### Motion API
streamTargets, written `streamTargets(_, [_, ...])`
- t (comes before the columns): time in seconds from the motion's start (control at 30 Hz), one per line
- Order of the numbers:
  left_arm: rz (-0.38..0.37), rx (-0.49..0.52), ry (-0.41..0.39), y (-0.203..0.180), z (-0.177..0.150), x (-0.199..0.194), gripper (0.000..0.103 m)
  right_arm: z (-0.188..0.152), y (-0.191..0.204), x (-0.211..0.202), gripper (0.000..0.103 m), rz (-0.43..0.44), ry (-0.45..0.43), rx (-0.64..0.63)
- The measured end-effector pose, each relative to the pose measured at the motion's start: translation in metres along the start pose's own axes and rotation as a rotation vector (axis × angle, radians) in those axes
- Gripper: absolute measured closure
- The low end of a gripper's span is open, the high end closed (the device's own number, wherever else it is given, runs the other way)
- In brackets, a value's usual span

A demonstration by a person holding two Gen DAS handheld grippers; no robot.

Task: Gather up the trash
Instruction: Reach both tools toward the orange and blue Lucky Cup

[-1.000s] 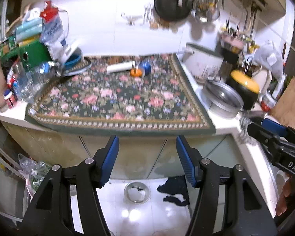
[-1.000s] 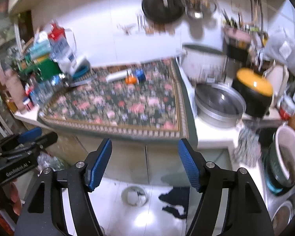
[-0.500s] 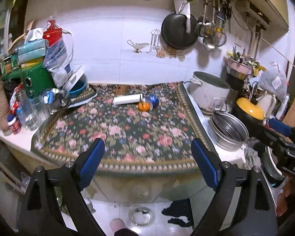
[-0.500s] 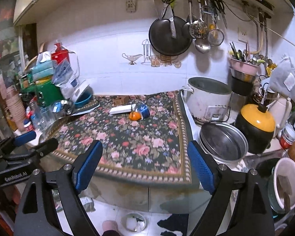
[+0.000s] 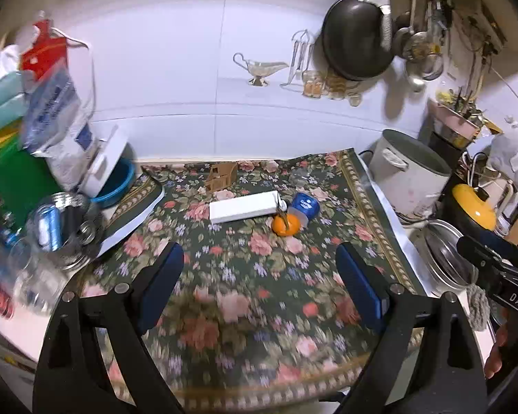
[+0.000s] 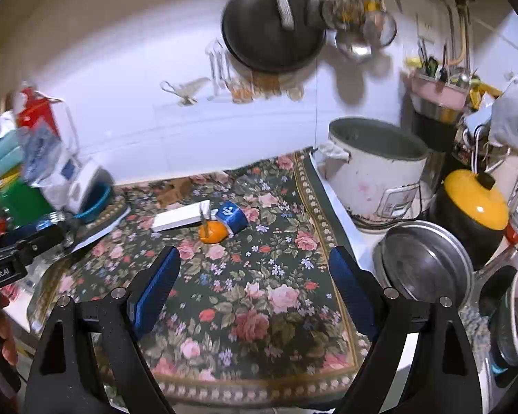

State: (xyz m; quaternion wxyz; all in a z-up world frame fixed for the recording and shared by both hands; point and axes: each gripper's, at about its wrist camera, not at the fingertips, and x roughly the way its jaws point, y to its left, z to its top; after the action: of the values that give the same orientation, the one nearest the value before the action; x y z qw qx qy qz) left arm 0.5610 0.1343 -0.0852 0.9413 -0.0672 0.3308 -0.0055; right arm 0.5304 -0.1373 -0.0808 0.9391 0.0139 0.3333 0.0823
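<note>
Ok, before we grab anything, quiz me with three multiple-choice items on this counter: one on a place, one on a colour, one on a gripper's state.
1. Where does the white box lie?
A. on the floral mat
B. inside the rice cooker
C. on the floor

2. What colour is the lid of the black pot at the right?
A. green
B. yellow
C. white

3. How do the left gripper and the right gripper stand?
A. both open and empty
B. both shut on the orange
C. left shut on the white box

Answers:
1 A: it rests on the floral mat, beside the orange and the blue cup.
2 B: its domed lid is yellow.
3 A: each pair of jaws is wide apart with only mat between.
</note>
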Motion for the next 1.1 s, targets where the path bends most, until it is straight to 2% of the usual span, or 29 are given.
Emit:
streamTargets(0.2, [-0.033,-0.024,0.092,0.007,0.011,0.067,0.014,0.020,0.000,0.070,0.017,0.027,0.083,-0.038])
streamTargets(0.33, [0.023,-0.024,0.122,0.002,0.011,0.103,0.014,0.032,0.001,0.130,0.017,0.073,0.146,-0.101])
streamTargets(0.53, [0.093,-0.123,0.194,-0.001,0.008,0.159,0.014,0.041,0.003,0.231,0.017,0.208,0.310,-0.197])
streamTargets(0.7, [0.136,-0.192,0.246,0.004,0.002,0.197,0.014,0.038,0.010,0.286,0.020,0.270,0.408,-0.265])
streamTargets(0.77, [0.150,-0.207,0.266,0.005,-0.001,0.212,0.014,0.036,0.013,0.301,0.027,0.284,0.430,-0.280])
streamTargets(0.83, [0.157,-0.205,0.288,0.004,-0.004,0.225,0.014,0.033,0.016,0.312,0.042,0.305,0.458,-0.286])
streamTargets(0.9, [0.151,-0.199,0.310,0.001,-0.006,0.237,0.014,0.030,0.016,0.319,0.052,0.327,0.477,-0.278])
streamTargets(1.1, [0.096,-0.193,0.341,-0.012,-0.004,0.267,0.014,0.031,-0.008,0.314,0.061,0.327,0.462,-0.192])
